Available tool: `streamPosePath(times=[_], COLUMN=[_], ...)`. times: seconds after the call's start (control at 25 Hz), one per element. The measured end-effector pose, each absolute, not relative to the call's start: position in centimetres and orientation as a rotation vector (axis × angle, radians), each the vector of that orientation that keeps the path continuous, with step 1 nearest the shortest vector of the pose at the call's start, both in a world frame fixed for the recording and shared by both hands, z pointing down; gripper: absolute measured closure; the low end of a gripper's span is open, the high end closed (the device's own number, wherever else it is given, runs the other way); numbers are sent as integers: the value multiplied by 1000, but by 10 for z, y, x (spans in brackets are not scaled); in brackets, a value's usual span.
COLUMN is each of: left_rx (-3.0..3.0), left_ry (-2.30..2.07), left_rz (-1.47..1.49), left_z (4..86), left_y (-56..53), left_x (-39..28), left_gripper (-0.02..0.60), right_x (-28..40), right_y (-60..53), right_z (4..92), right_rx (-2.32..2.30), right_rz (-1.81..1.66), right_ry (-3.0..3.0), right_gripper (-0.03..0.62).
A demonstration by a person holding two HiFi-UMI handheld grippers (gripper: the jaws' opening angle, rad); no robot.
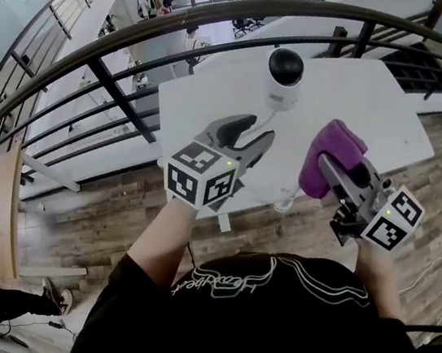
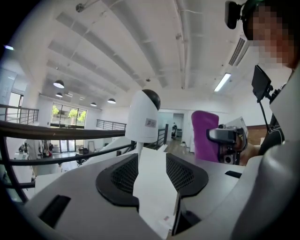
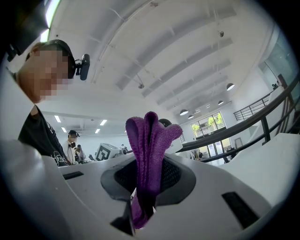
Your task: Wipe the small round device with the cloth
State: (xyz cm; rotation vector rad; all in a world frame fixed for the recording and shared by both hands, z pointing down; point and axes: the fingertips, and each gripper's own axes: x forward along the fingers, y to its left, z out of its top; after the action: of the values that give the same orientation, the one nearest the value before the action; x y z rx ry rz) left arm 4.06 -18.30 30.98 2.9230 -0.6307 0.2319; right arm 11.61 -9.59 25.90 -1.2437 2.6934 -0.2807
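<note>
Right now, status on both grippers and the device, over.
Left gripper open, empty, short of the device. Right gripper shut on the cloth, off the device. Nothing between them.

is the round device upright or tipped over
Upright: the device stands on the table with its dark dome on top, in both the head and left gripper views.

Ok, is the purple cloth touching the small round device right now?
Apart. The head view shows bare white table between the purple cloth, pinched in the right gripper, and the small round device standing farther back.
</note>
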Motion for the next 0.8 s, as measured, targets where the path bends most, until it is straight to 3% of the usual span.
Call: streamPosePath(times=[0.6,0.8], left_rx=[2992,3007], left_ry=[-664,-652], left_rz=[568,597], left_z=[361,369], left_y=[-223,-217], left_x=[71,73], left_gripper=[408,494], right_x=[130,131], right_y=[-126,-126], right_z=[275,277], right_rx=[-1169,-1157], right_rz=[-342,-327], right_ry=[2712,2720], right_gripper=[533,533])
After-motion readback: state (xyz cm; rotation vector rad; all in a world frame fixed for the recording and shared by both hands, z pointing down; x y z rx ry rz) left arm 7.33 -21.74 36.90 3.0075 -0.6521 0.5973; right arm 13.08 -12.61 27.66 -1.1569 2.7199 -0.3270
